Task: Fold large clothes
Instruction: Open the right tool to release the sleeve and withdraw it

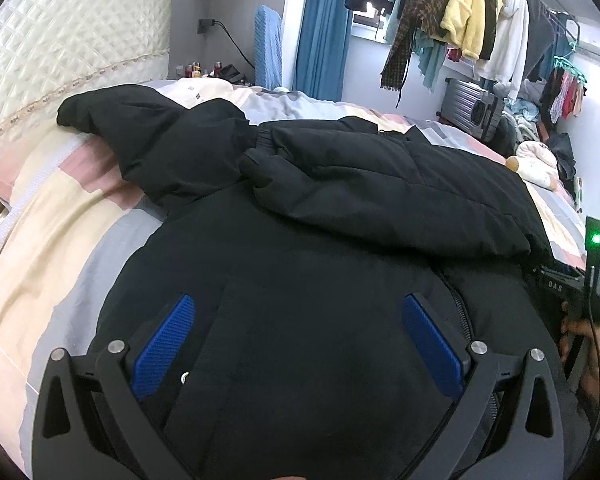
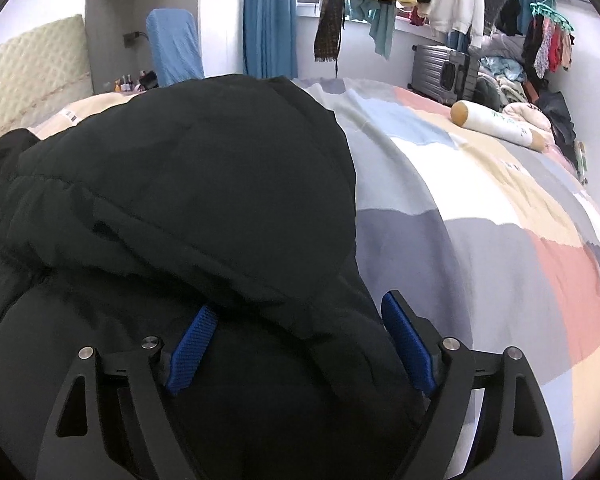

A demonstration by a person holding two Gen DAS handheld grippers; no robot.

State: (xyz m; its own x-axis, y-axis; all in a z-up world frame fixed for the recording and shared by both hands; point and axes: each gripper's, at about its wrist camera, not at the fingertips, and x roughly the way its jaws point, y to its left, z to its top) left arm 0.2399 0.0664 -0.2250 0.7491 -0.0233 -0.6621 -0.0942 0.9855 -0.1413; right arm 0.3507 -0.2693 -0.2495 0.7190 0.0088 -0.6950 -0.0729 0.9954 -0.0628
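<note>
A large black padded jacket (image 1: pixel 340 208) lies spread on the bed, with one side folded over its body and a sleeve reaching toward the headboard. My left gripper (image 1: pixel 298 320) is open, its blue pads (image 1: pixel 164 344) wide apart just over the jacket's near hem. My right gripper (image 2: pixel 300 332) is open too, with bulky folded jacket fabric (image 2: pixel 204 184) bulging between its blue pads (image 2: pixel 406 344); whether the pads touch it I cannot tell. The right gripper body also shows at the right edge of the left wrist view (image 1: pixel 580 292).
The bed has a patchwork cover (image 2: pixel 500 216) and a quilted cream headboard (image 1: pixel 60 60). A cream bolster (image 2: pixel 496 124) lies at the far right of the bed. A grey suitcase (image 2: pixel 444 68), a clothes rail with hanging garments (image 1: pixel 472 12) and a blue-covered chair (image 2: pixel 174 48) stand behind.
</note>
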